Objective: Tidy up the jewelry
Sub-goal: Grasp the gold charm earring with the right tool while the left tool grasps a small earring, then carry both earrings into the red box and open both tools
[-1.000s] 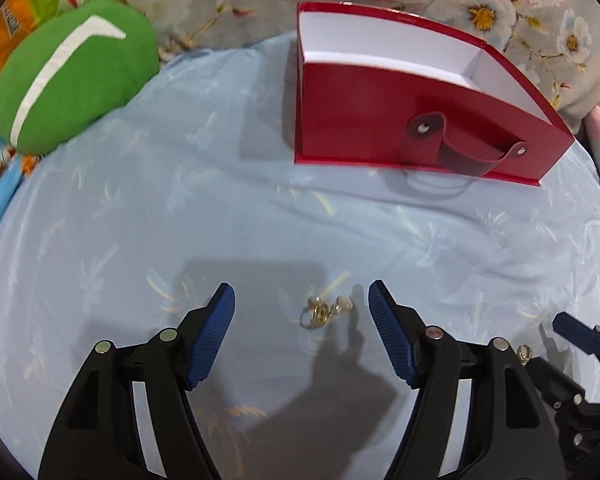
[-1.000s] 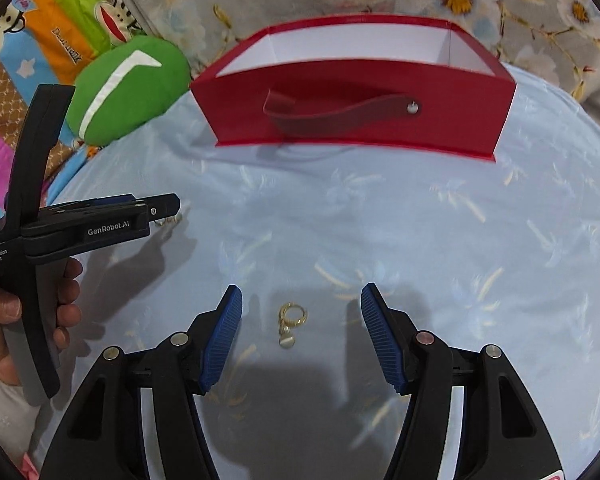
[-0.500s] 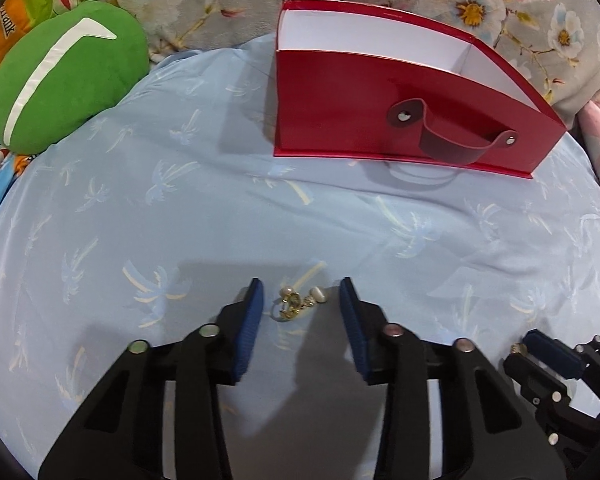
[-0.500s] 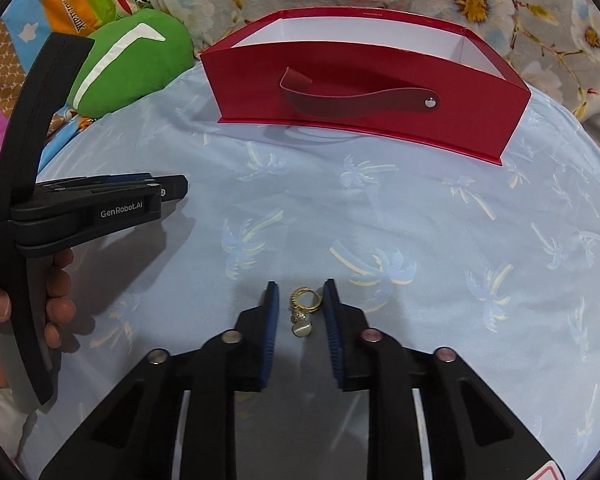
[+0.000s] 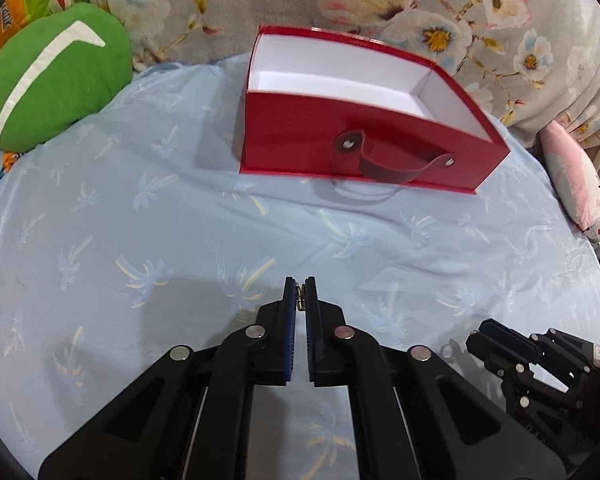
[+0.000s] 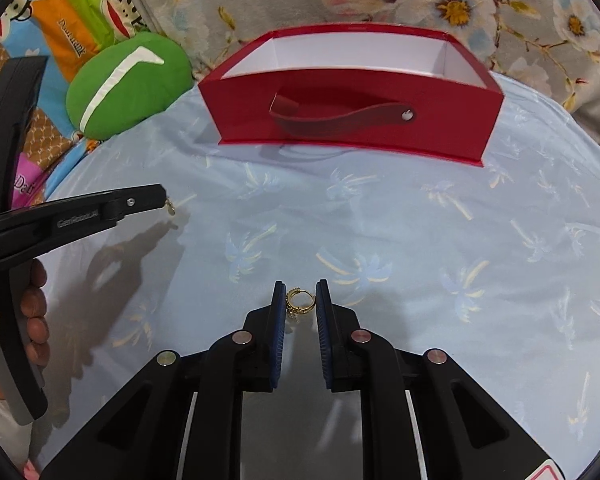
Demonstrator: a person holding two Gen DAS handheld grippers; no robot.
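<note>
An open red box (image 5: 364,148) with a white inside and a strap handle stands on the blue cloth; it also shows in the right wrist view (image 6: 356,120). My left gripper (image 5: 299,295) is shut on a small gold earring (image 5: 299,298), lifted off the cloth; the earring dangles from its tip in the right wrist view (image 6: 169,208). My right gripper (image 6: 300,300) is shut on a second gold hoop earring (image 6: 299,303), held above the cloth. The right gripper shows at the left wrist view's lower right (image 5: 484,336).
A green cushion (image 5: 52,80) lies at the far left, also seen in the right wrist view (image 6: 128,84). Floral fabric (image 5: 440,12) rises behind the box. A pink pillow (image 5: 576,184) lies at the right edge. The blue palm-print cloth (image 6: 440,248) spreads in front of the box.
Both grippers have closed from wide open onto their earrings. Both have risen from the cloth with the earrings held, and the box now looks closer.
</note>
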